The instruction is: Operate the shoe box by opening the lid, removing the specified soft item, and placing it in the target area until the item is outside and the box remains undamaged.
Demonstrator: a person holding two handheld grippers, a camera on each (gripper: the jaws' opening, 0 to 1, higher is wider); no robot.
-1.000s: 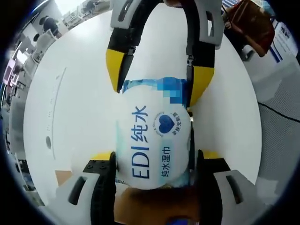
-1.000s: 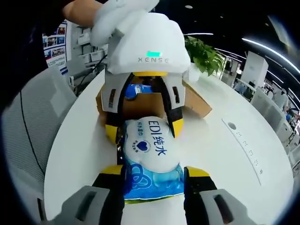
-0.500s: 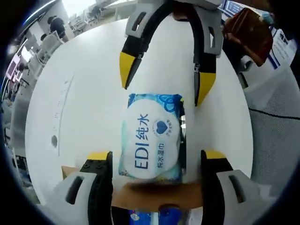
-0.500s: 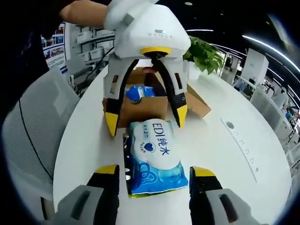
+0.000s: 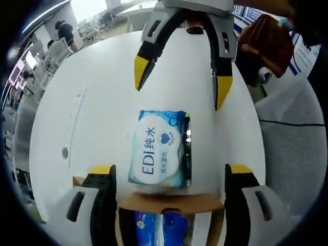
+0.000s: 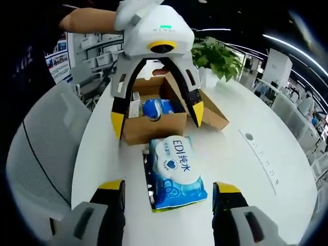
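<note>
A white and blue wet-wipes pack (image 5: 159,149) lies flat on the white round table (image 5: 92,102), just outside the open cardboard shoe box (image 5: 171,204). In the left gripper view my left gripper (image 5: 169,171) stands open, its jaws wide on either side of the pack's near end, and my right gripper (image 5: 181,82) hangs open beyond the pack. In the right gripper view the pack (image 6: 174,171) lies ahead of my open right gripper (image 6: 169,187). The left gripper (image 6: 157,119) hovers open over the box (image 6: 156,123). Neither gripper touches the pack.
Blue packets (image 6: 156,108) lie inside the box, whose flap (image 6: 212,115) is folded out to the right. A potted plant (image 6: 215,54) stands behind it. A grey office chair (image 6: 41,143) is at the table's left edge. A small round port (image 6: 249,137) is set in the tabletop.
Both grippers were shut on the pack a second ago. They have opened and drawn back from it, and the pack now rests on the table by the box.
</note>
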